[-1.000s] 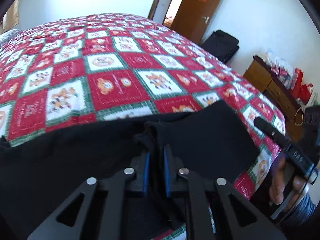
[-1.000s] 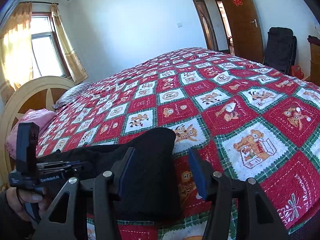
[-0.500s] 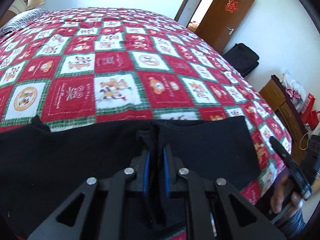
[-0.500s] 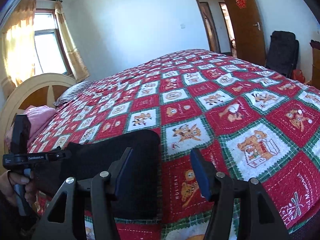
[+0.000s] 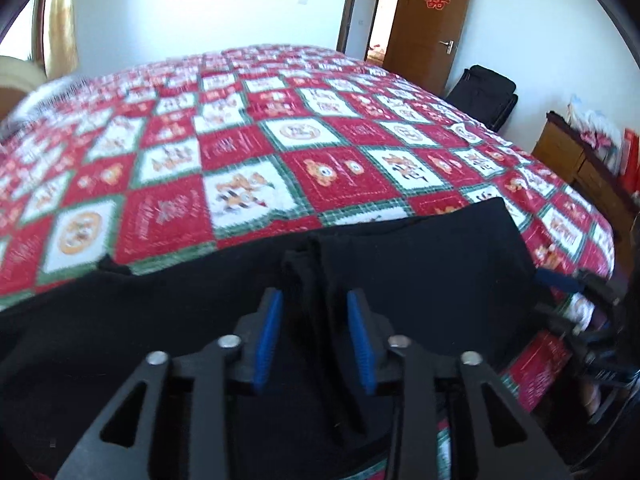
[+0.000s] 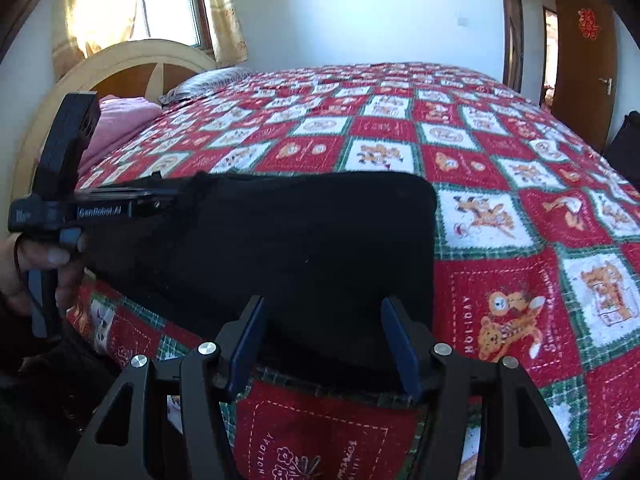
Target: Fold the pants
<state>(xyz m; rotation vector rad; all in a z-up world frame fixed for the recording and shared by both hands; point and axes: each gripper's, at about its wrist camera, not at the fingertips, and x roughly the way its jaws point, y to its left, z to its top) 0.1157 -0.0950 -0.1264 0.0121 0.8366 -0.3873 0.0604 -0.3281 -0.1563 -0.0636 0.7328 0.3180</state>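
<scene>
Black pants (image 5: 420,276) lie along the near edge of a bed with a red, white and green quilt (image 5: 248,168). My left gripper (image 5: 314,304) is partly open, with a raised ridge of pants fabric standing loose between its blue pads. In the right wrist view the pants (image 6: 300,240) form a flat dark rectangle. My right gripper (image 6: 322,316) is open and empty over their near edge. The left gripper (image 6: 132,206) shows at the pants' left end, held by a hand. The right gripper's blue pad (image 5: 556,280) shows at the pants' right end.
A wooden headboard (image 6: 120,64), a pink pillow (image 6: 120,124) and a curtained window (image 6: 168,0) are at the bed's head. A brown door (image 5: 432,24), a black bag (image 5: 484,96) and a wooden dresser (image 5: 580,164) stand past the bed's foot.
My left gripper has opened and let go of the pants fold it was pinching. My right gripper has moved left and now sits over the pants' near edge, still open.
</scene>
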